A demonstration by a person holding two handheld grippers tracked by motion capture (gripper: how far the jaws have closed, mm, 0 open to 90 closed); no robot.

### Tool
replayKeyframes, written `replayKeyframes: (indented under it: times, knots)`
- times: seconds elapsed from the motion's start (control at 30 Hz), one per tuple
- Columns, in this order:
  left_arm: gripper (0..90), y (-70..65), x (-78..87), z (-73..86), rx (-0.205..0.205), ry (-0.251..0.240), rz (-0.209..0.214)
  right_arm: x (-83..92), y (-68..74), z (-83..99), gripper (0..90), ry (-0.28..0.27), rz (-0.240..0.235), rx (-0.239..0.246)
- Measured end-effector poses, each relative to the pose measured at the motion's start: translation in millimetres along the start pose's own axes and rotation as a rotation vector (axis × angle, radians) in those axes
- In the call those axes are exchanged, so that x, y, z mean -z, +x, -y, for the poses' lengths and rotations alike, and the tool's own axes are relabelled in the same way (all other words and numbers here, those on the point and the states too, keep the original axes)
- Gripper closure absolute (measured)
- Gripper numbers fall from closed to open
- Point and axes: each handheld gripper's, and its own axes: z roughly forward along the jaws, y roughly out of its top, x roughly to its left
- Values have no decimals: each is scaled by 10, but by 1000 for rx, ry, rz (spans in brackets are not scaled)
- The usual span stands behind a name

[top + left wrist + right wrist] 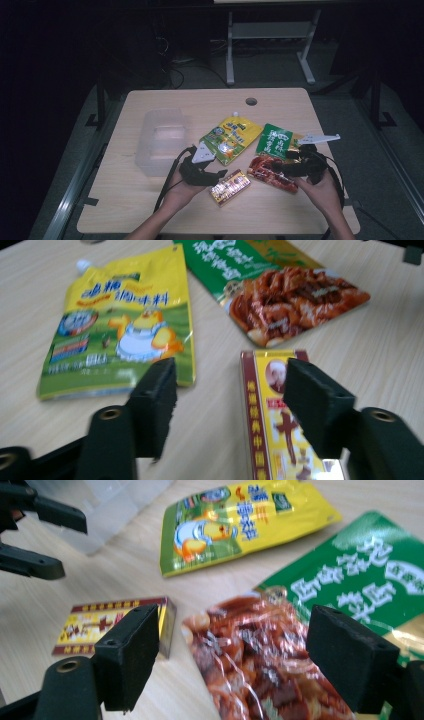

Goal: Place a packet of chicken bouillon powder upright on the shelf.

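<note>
Flat on the wooden table (150, 210) lies a small yellow and red box (230, 186) (265, 430) (100, 625). My left gripper (220, 174) (230, 380) is open just left of it, low over the table, with nothing between its jaws. A red food packet (272, 175) (295, 300) (250, 665) lies to the box's right. Above that packet's near end my right gripper (277, 165) (232, 630) is open, its jaws straddling the packet without touching. A yellow-green spout pouch (231, 137) (120, 325) (240, 517) and a green packet (275, 140) (225, 265) (360, 580) lie behind.
A clear plastic container (162, 140) (115, 510) stands at the left of the table. A round cable hole (251, 101) sits near the far edge. Both forearms come in over the near edge. Desk legs and cables stand on the dark floor beyond.
</note>
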Motion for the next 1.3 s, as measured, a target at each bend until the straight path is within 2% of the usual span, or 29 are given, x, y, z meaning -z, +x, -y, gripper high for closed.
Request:
replayKeyframes:
  times: [0.13,0.2,0.23,0.33,0.37,0.43,0.53,0.6,0.63,0.67,0.7,0.77,0.8,0.83,0.93,1.0,1.13,1.23,1.3]
  knots:
    - [519,20,-58,-163,-30,1,-3,-35,21,-148,216,3,-1,-6]
    - [544,35,-84,-197,-31,5,0,-45,21,-188,216,4,4,-1]
    - [562,67,-131,-259,-49,28,-3,-52,16,-266,224,-3,9,2]
    - [636,107,-182,-302,-50,44,-2,-74,-3,-342,224,-8,12,-4]
    - [636,130,-219,-325,-57,59,-9,-87,-13,-380,225,-11,11,-12]
    - [710,175,-304,-363,-59,79,-26,-165,-54,-505,231,-14,2,-30]
    - [738,232,-371,-386,-49,98,-32,-225,-53,-605,236,-9,15,-32]
    - [781,282,-456,-392,-30,107,-50,-325,-43,-763,242,12,33,-25]
    - [788,282,-456,-392,-30,107,-50,-325,-43,-763,242,12,33,-25]
    - [808,304,-484,-392,-23,122,-51,-399,-29,-860,246,34,38,-35]
    - [821,343,-550,-385,-20,144,-67,-452,-32,-911,252,32,40,-32]
    - [828,374,-592,-380,-8,161,-72,-483,-33,-940,252,40,44,-33]
    - [857,397,-624,-376,-2,164,-77,-595,-53,-1005,262,54,53,-51]
    - [862,418,-680,-369,10,177,-91,-634,-64,-1017,274,54,54,-53]
    - [862,420,-761,-357,6,199,-127,-814,-140,-1027,279,77,87,-66]
    - [861,433,-804,-345,-9,212,-135,-913,-207,-1012,287,99,100,-108]
    - [862,437,-906,-307,24,231,-135,-1054,-355,-958,292,126,105,-185]
    - [860,431,-961,-284,30,250,-134,-1135,-422,-931,300,140,107,-217]
    - [857,431,-977,-278,32,255,-133,-1159,-439,-925,303,144,114,-220]
